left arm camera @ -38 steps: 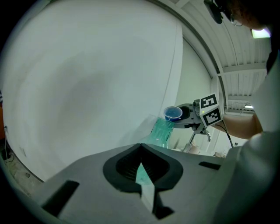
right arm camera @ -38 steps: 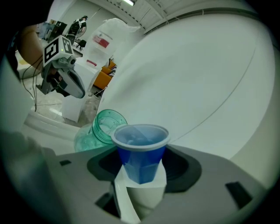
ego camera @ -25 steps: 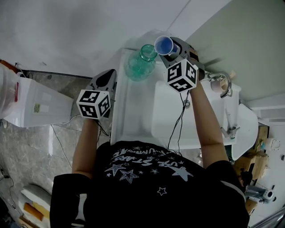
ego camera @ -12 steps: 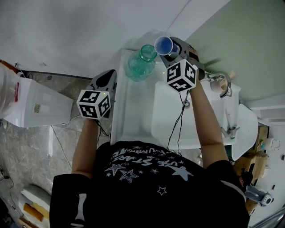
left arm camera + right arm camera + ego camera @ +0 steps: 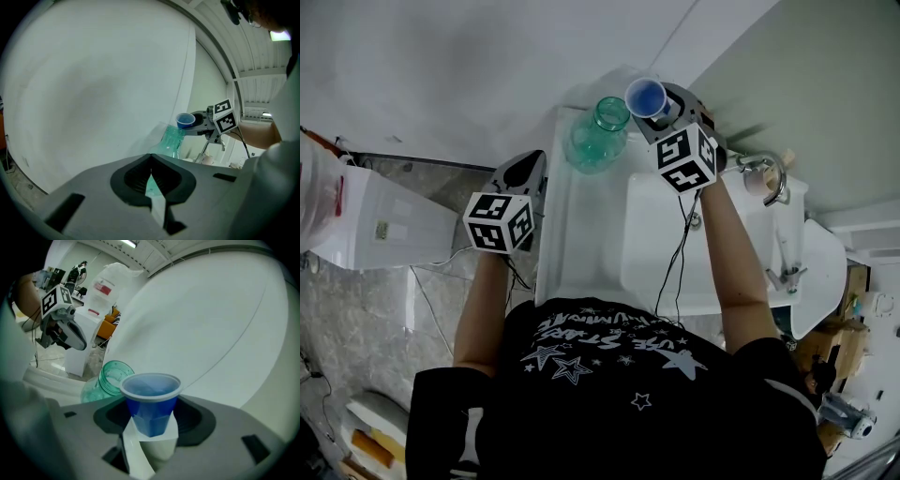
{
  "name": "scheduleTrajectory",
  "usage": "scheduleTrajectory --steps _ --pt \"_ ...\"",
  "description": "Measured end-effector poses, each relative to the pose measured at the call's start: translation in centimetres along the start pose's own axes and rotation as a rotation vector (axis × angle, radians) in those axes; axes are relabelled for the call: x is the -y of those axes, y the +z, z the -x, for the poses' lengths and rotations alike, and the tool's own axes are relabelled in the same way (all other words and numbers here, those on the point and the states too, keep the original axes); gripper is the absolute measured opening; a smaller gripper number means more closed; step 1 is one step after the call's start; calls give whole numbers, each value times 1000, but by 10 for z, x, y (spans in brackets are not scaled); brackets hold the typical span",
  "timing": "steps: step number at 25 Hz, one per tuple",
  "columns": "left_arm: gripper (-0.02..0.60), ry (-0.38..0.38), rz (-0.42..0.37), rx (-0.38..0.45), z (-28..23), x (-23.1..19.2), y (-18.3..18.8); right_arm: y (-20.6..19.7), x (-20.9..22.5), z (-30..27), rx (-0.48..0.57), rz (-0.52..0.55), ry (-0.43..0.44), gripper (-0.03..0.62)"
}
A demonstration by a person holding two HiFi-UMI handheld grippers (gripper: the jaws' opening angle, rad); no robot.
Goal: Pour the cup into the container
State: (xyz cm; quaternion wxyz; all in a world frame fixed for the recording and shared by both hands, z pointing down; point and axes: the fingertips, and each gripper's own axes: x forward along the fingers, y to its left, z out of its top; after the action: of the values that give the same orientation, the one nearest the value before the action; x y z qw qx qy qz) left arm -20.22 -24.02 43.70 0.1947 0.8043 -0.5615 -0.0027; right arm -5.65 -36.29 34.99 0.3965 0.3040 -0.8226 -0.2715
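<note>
A small blue plastic cup (image 5: 646, 96) (image 5: 151, 401) stands nearly upright between the jaws of my right gripper (image 5: 660, 111) (image 5: 152, 427), which is shut on its lower part. The cup's rim hangs just right of the mouth of a green glass jar (image 5: 602, 134) (image 5: 108, 378) on the white counter's far end. The left gripper view shows both the cup (image 5: 185, 120) and the jar (image 5: 171, 140) ahead. My left gripper (image 5: 528, 167) (image 5: 151, 160) hovers at the counter's left edge, short of the jar, tips together and holding nothing. What the cup holds I cannot make out.
A white sink basin (image 5: 670, 239) with a chrome tap (image 5: 766, 174) lies right of the counter (image 5: 572, 234). A white wall rises behind the jar. A white cabinet (image 5: 370, 220) stands on the floor to the left. A black cable (image 5: 679, 246) hangs from the right gripper.
My right gripper has rolled slightly with the cup in it; the cup stays beside the jar's mouth. The left gripper has not moved.
</note>
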Motion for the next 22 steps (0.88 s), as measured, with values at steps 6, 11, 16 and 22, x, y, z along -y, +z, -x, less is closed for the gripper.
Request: scheduleTrajectory --steps 6,11,16,22 --pt "11 4 -3 -7 2 3 -2 -7 1 5 50 -193 25 272" --pt "11 10 -17 -9 3 6 -1 -27 5 10 114 -415 27 272" --pt "11 5 -47 -21 -2 15 2 -52 14 20 166 -568 -17 273" --pt "11 16 -78 -14 -14 26 5 -90 20 31 181 -666 -88 275"
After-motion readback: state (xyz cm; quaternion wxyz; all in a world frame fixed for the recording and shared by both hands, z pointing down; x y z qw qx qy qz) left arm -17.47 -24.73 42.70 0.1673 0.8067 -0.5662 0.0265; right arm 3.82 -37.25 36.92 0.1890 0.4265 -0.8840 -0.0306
